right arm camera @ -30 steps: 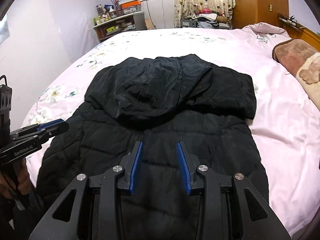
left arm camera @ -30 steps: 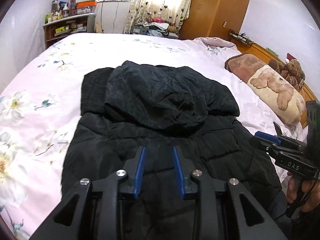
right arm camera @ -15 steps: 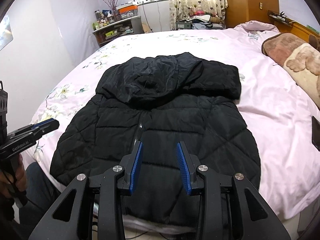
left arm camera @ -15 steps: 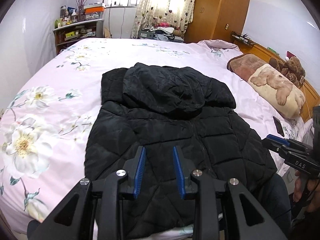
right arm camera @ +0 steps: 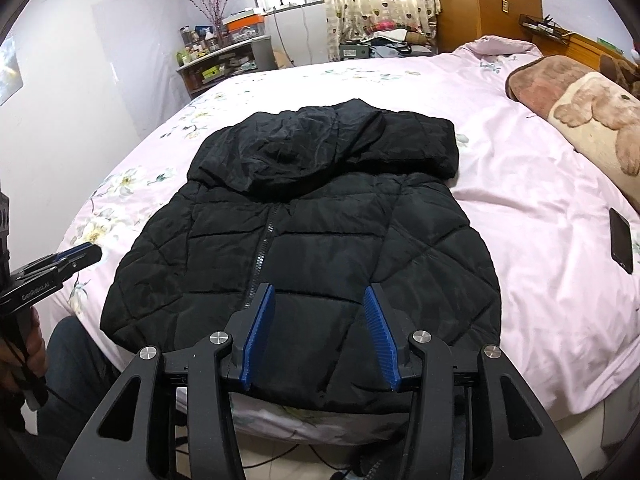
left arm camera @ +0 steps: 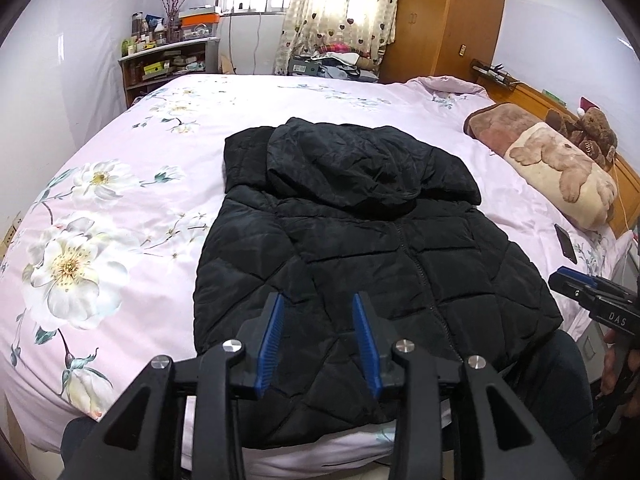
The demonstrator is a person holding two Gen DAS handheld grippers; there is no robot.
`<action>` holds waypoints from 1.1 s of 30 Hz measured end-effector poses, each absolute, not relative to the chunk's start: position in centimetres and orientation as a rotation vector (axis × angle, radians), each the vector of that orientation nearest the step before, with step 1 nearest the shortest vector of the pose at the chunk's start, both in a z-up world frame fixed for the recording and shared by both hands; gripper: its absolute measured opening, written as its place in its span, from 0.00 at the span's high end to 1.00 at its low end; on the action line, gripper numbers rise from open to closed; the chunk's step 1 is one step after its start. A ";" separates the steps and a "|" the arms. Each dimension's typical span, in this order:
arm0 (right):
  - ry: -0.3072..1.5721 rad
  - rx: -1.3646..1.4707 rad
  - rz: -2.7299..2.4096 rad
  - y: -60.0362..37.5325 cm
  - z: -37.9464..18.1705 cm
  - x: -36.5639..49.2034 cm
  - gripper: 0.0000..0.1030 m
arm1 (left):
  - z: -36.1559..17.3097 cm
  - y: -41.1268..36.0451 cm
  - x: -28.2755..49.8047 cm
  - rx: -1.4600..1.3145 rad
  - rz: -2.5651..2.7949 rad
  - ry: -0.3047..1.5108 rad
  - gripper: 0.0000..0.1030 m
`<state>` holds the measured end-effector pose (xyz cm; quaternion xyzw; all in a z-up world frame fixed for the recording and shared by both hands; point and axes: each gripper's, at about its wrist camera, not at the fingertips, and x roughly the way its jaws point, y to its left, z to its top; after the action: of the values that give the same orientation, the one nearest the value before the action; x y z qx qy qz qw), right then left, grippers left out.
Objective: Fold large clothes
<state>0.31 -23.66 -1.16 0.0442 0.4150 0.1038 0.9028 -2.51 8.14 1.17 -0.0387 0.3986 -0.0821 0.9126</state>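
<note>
Both the left gripper [left arm camera: 318, 312] and right gripper [right arm camera: 319, 300] have drawn back from the black hooded puffer jacket [left arm camera: 360, 248] lying flat on the floral bedspread [left arm camera: 120, 200], jaws opening, empty.

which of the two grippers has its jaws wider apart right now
The right gripper: the gap between its blue pads is visibly wider than the left gripper's. Both are opening, holding nothing, above the jacket.

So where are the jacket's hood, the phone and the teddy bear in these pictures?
hood [left arm camera: 352, 164], left wrist view, on the crumpled middle of the hood.
phone [right arm camera: 621, 240], right wrist view, on the middle of its dark screen.
teddy bear [left arm camera: 596, 130], left wrist view, on its brown body by the headboard.
</note>
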 end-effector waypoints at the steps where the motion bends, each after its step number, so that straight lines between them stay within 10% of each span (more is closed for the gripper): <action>1: 0.861 0.098 0.212 -23.9 -1.3 0.4 0.54 | 1.1 8.2 -2.5 -0.077 -0.166 0.822 0.63; 33: 1.034 0.275 -0.021 -35.5 -8.4 4.8 0.44 | -8.2 14.6 1.1 -0.144 -0.020 1.001 0.43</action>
<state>4.80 -35.49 -8.41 0.1312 0.4927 -0.0098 0.8602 1.09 14.65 -8.19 -0.0688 0.4793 -0.0095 0.8749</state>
